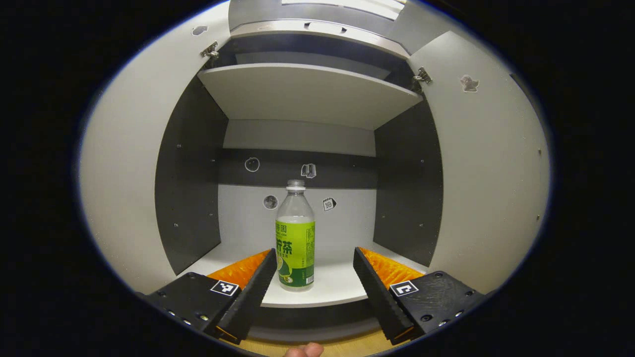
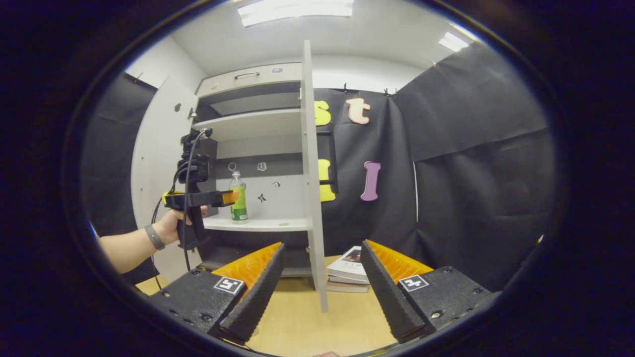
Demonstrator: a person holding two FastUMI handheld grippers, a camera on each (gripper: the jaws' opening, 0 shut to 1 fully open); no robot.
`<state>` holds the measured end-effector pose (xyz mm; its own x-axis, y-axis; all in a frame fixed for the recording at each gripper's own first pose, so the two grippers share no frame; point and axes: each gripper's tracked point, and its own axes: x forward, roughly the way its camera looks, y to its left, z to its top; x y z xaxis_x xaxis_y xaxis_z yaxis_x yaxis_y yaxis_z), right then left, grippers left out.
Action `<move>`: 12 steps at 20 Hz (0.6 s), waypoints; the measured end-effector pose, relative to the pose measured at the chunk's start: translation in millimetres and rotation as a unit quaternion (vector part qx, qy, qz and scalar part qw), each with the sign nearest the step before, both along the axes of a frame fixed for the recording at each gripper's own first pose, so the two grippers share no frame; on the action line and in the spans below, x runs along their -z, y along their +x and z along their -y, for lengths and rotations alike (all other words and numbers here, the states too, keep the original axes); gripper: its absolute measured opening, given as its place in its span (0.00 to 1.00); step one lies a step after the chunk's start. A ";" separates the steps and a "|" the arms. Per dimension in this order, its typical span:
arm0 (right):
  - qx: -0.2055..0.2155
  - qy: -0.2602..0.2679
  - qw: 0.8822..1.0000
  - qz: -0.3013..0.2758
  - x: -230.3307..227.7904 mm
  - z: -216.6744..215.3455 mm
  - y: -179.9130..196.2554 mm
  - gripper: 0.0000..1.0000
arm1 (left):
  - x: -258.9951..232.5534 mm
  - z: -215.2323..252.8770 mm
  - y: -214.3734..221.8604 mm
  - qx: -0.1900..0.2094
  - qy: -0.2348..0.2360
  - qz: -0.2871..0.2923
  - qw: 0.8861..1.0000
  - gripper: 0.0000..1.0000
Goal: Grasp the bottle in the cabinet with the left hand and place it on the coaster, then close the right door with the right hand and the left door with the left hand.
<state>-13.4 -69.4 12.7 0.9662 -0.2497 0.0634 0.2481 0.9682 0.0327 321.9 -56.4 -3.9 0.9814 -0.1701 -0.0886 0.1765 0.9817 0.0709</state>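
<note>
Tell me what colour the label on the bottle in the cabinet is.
Bright green with darker green lettering on the bottle, clearest in the left gripper view.

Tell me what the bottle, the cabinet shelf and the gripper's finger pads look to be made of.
Bottle: clear plastic, probably, see-through above a glossy green label. Cabinet shelf: likely laminated board, a matte pale face with a flat, even edge. Left gripper finger pads: black with ribbed faces, rubber or plastic, orange backing; which one is unclear.
</note>
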 end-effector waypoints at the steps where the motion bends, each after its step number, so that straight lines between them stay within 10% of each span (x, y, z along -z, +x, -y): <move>1: 0.006 0.001 1.000 0.000 0.0 2.1 0.6 0.99 | 4.4 -0.9 10.7 -0.004 0.005 -0.001 1.000 0.95; 12: 0.035 0.007 0.999 -0.008 3.3 2.3 7.4 0.99 | 17.0 -19.4 75.2 -0.042 0.014 0.002 0.999 0.94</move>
